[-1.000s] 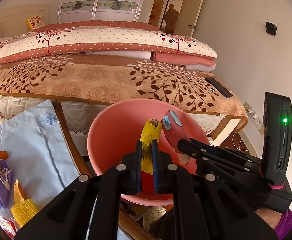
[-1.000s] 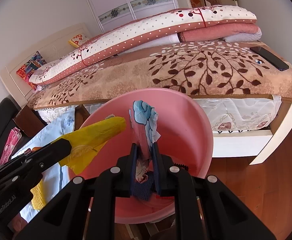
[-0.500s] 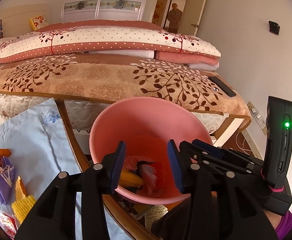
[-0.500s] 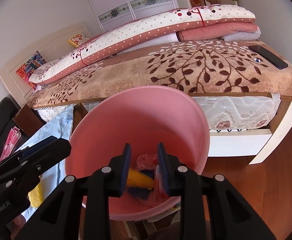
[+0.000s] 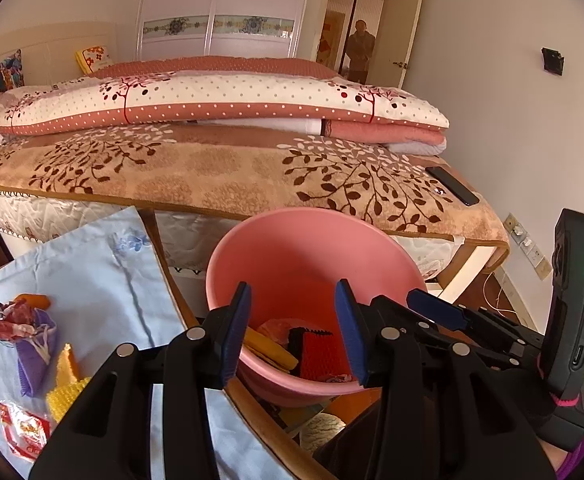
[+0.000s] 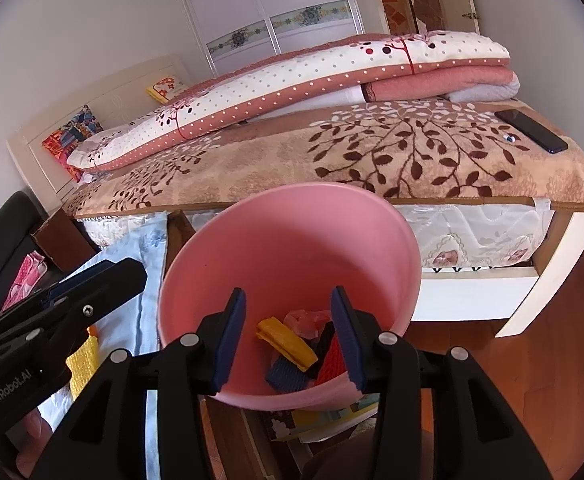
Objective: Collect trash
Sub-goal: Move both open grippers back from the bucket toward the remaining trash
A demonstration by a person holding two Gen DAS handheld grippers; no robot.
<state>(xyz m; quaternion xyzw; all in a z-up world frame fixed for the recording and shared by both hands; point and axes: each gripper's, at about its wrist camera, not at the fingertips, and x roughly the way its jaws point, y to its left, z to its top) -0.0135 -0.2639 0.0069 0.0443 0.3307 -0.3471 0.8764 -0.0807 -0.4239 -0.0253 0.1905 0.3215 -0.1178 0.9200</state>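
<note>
1. Left tongs [image 5: 292, 328] and right tongs [image 6: 288, 336] both stand wide and hold nothing, at lower centre above the pink bucket [image 5: 312, 236].
2. Wrappers [image 6: 288, 340] lie inside the bucket; more scraps [image 5: 32, 336] lie on the counter [image 5: 92, 264] at lower left.

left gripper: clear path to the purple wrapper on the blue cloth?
Probably yes. The left gripper is open and empty over the pink bucket. The purple wrapper lies on the blue cloth to its left; crumpled red-and-white trash overlaps its top end, but the lower part looks uncovered.
</note>
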